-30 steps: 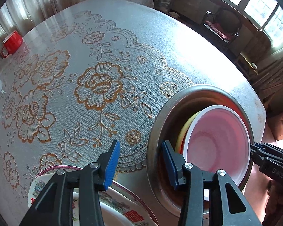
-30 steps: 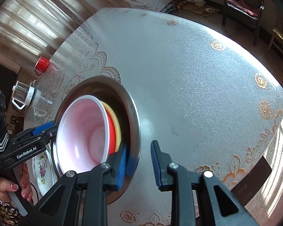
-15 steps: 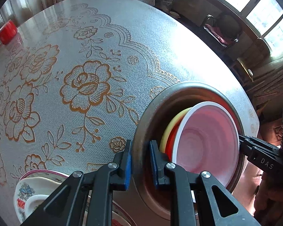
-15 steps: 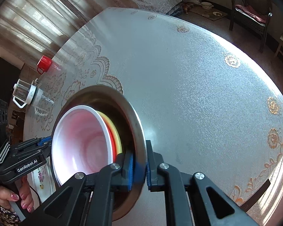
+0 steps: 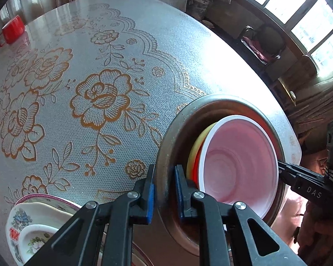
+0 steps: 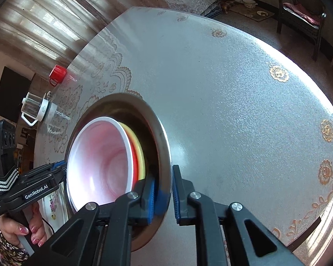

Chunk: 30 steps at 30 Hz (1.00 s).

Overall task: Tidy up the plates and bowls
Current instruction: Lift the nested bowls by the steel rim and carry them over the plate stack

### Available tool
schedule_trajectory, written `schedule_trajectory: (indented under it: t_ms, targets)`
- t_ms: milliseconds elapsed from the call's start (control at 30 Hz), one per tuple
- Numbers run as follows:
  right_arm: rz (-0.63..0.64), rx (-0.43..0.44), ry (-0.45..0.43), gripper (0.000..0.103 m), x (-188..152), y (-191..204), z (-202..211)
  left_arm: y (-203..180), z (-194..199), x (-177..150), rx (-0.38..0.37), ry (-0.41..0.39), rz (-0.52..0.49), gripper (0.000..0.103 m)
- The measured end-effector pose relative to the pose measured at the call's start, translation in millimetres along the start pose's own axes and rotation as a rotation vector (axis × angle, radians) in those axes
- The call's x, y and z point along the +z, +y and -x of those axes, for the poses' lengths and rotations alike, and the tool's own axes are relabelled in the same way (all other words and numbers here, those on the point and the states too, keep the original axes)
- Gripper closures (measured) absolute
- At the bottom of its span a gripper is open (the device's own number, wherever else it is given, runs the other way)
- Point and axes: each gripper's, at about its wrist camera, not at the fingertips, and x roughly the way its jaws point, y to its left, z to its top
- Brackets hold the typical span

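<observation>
My left claw (image 5: 164, 191) grips the steel basin (image 5: 168, 155) by its rim at nine o'clock; my right claw (image 6: 163, 192) clamps the opposite rim at three o'clock. Nested inside sit yellow, red and white bowls (image 5: 237, 166). "GenRobot.AI" reads on the left tool, "DAS" on the right. Floral plates (image 5: 33, 223) rest on the tabletop (image 5: 122, 44) beside the basin.

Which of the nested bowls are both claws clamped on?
The outermost steel basin, gripped at opposite rims; the white bowl, red and yellow ones sit loose inside.
</observation>
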Motion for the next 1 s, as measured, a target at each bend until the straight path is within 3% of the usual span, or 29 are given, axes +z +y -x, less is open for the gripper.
schedule_trajectory:
  t_ms: [533,800,1000]
  targets:
    - [0.049,0.034,0.051,0.095,10.0,-4.6,-4.3,-19.5,8.6,-9.3,0.092,-0.077,-0.036,0.087]
    - [0.076,0.065,0.081,0.095,16.6,-8.2,-5.4,-13.5,6.4,-16.6,0.079,-0.063,0.073,0.087]
    - [0.093,0.075,0.063,0.095,15.3,4.2,1.3,-7.5,24.5,-26.7,0.068,-0.107,0.095,0.088]
